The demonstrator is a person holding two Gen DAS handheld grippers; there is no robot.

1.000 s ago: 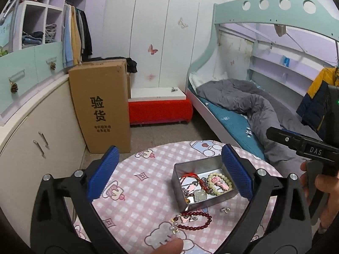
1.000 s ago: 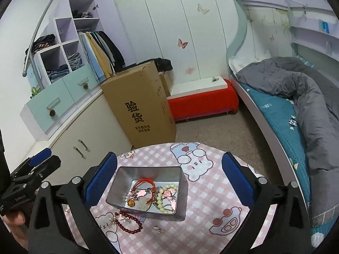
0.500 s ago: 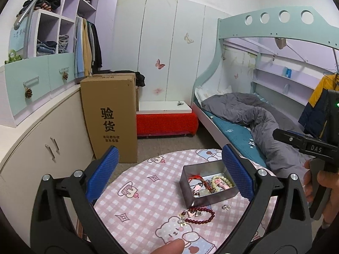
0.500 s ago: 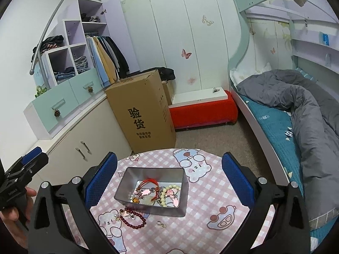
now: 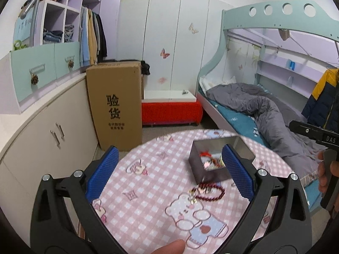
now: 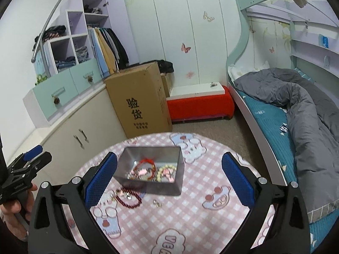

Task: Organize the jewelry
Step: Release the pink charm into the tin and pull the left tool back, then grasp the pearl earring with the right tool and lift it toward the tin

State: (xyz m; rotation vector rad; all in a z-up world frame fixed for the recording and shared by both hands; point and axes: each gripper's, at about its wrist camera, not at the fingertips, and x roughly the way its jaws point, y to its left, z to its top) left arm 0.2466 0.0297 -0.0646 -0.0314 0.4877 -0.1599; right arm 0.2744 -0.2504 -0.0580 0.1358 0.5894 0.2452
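A grey metal tin stands on the round pink checked table; it also shows in the left wrist view. It holds a red cord bracelet, a pale bead bracelet and other pieces. A dark red bead bracelet lies on the cloth in front of the tin, with a small silver piece beside it. My left gripper is open and empty, above the table. My right gripper is open and empty, above the tin.
A tall cardboard box and a red bench stand on the floor behind the table. A bunk bed with a grey duvet is on the right. Cream cabinets and shelves line the left wall.
Both grippers have drawn back and risen, so the table and tin sit lower and farther in both views. The jewelry has not moved. Both grippers stay open.
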